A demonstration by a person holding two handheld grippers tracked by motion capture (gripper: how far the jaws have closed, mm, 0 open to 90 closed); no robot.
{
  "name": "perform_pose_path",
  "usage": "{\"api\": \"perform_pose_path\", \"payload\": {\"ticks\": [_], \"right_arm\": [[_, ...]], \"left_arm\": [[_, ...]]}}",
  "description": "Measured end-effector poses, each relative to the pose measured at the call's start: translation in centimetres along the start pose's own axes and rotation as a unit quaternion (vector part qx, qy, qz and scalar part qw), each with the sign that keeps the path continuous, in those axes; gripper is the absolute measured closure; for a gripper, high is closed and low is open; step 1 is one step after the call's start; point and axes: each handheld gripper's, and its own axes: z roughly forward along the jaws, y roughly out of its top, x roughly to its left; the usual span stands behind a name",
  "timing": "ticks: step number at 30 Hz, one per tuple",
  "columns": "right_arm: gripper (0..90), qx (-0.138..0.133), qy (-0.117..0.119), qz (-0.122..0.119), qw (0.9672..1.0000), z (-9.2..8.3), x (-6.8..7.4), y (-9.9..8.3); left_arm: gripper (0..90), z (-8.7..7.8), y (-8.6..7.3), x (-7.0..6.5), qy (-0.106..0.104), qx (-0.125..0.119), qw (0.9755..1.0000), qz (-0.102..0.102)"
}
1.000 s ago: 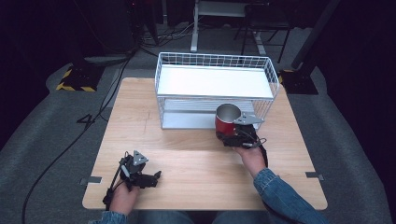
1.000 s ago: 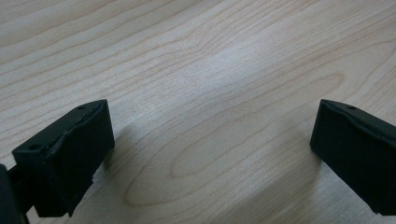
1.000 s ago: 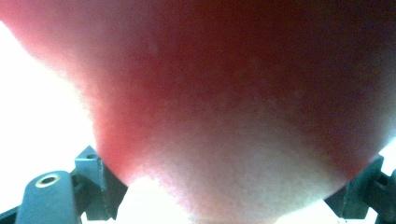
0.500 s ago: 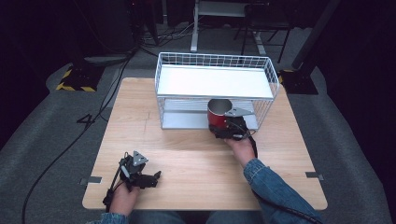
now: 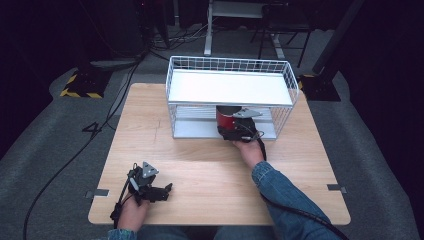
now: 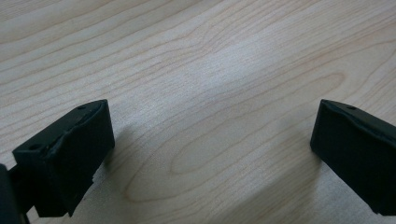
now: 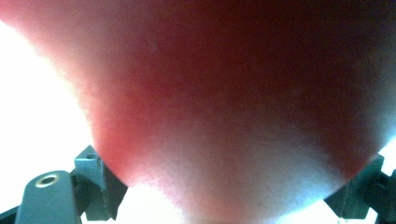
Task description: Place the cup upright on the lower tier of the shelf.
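A red cup (image 5: 226,119) stands upright at the front of the lower shelf of a white wire rack (image 5: 172,95), just under its top shelf. My right gripper (image 5: 232,128) is shut on the cup from the near side, its grey plate level with the rack's front. In the right gripper view the red cup (image 7: 224,102) is pressed close to the camera and blurred, with dark fingers (image 7: 95,179) at the bottom corners. My left gripper (image 5: 167,189) rests on the table near the front left, jaws open and pointing right, with only bare wood between them (image 6: 210,135).
The rack stands at the back middle of the wooden table (image 5: 200,165); its top shelf (image 5: 230,87) is a white board with a wire rim. A cable (image 5: 300,212) trails from the right gripper along the sleeve. Dark floor and cables surround the table.
The right hand carried the red cup away from me and to the left, from in front of the rack to under its top shelf. The left gripper stayed put.
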Motion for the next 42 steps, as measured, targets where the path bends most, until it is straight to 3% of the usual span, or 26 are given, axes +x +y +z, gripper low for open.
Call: {"api": "perform_pose_path", "payload": {"ticks": [8,15,17,29,34,42], "right_arm": [[16.8,-0.005,-0.008,0.006,0.9999,1.8,-0.4,0.2],[16.7,-0.011,-0.015,0.031,0.9993,3.1,-0.9,0.0],[16.7,-0.018,-0.02,0.023,0.9994,3.4,-1.1,0.0],[16.3,-0.014,-0.015,0.034,0.9992,3.6,-1.2,0.1],[14.8,-0.002,-0.02,0.007,0.9998,3.7,-1.1,0.2],[12.9,0.015,-0.021,0.014,0.9996,2.8,-1.3,0.0]], "left_arm": [[0.1,0.0,0.0,0.0,0.0,0.0,1.0,0.0],[0.1,0.0,0.0,0.0,0.004,0.0,1.0,-0.002],[0.1,0.0,0.0,0.0,0.004,0.0,1.0,-0.002],[0.1,0.0,0.0,0.1,0.003,0.0,1.0,-0.002],[0.0,0.0,0.0,0.1,0.003,0.0,1.0,-0.002],[0.0,0.1,0.1,0.0,0.004,-0.001,1.0,-0.005]]}}
